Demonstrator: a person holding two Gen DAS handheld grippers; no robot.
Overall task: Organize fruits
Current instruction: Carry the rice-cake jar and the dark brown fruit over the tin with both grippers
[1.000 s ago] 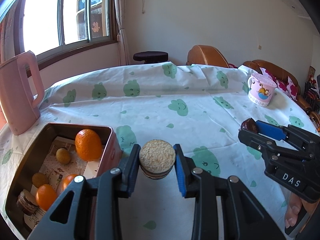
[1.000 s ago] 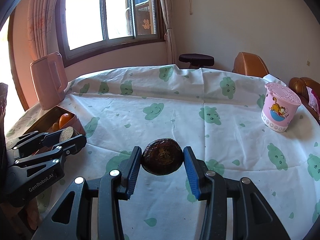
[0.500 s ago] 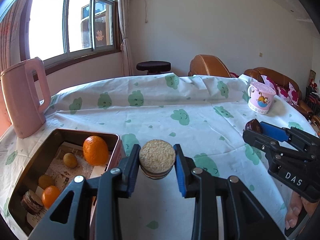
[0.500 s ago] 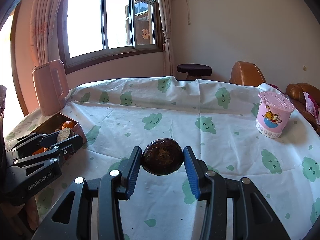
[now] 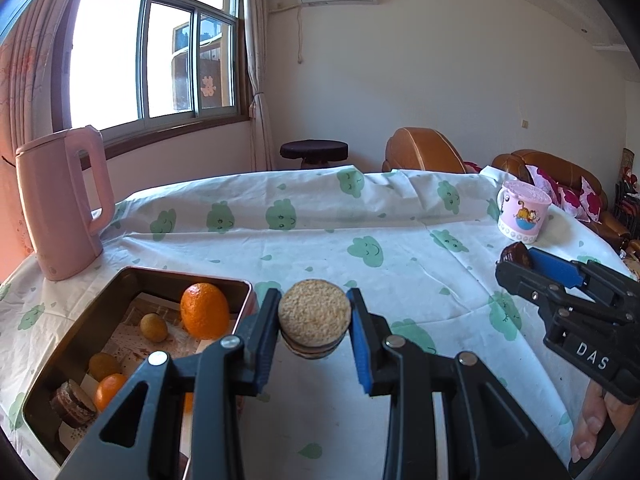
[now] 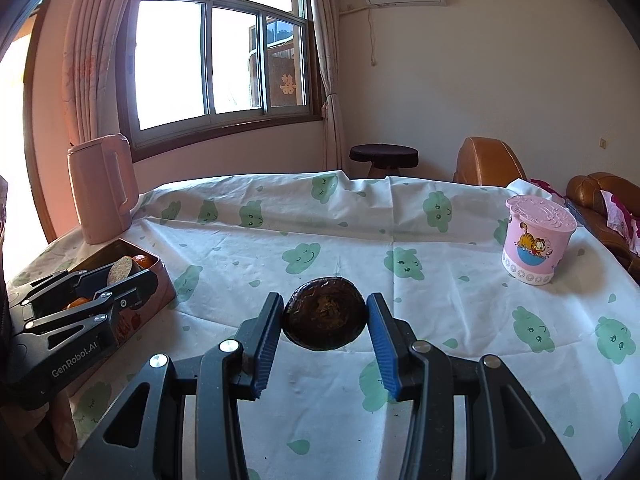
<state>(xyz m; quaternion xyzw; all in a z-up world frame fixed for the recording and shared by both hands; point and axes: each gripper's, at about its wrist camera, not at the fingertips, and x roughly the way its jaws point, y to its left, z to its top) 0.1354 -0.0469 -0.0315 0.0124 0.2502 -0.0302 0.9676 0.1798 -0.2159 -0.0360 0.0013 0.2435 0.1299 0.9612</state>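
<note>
Two round pieces are off the table in my grippers, and as I judge it the sorting is only partly done. Going from the biggest thing down: the table (image 5: 400, 280), under its cloud-print cloth, has no loose fruit lying on the part I can see; a pink kettle (image 5: 60, 208) stands at the far left and a pink cartoon cup (image 5: 522, 216) at the far right. The metal tin (image 5: 80, 328) sits at the near left, just beside my left gripper, and it holds a large orange (image 5: 204, 310), a smaller orange one (image 5: 109, 390), two yellowish-brown fruits and a dark layered round (image 5: 72, 402) in its near corner. So part of the lot is in the tin, and I reckon what is left is to set down the two pieces I carry, though where each belongs I cannot tell from here. My left gripper (image 5: 314, 330) has its fingers drawn narrow onto a tan, grainy-topped round (image 5: 314, 316), which sits squarely between the blue pads, touching both, clear of the cloth and right of the tin. My right gripper (image 6: 325, 320) likewise pinches a dark brown wrinkled disc (image 6: 325, 314) edge-on between its pads, held above the bare middle of the table, well apart from the tin.
</note>
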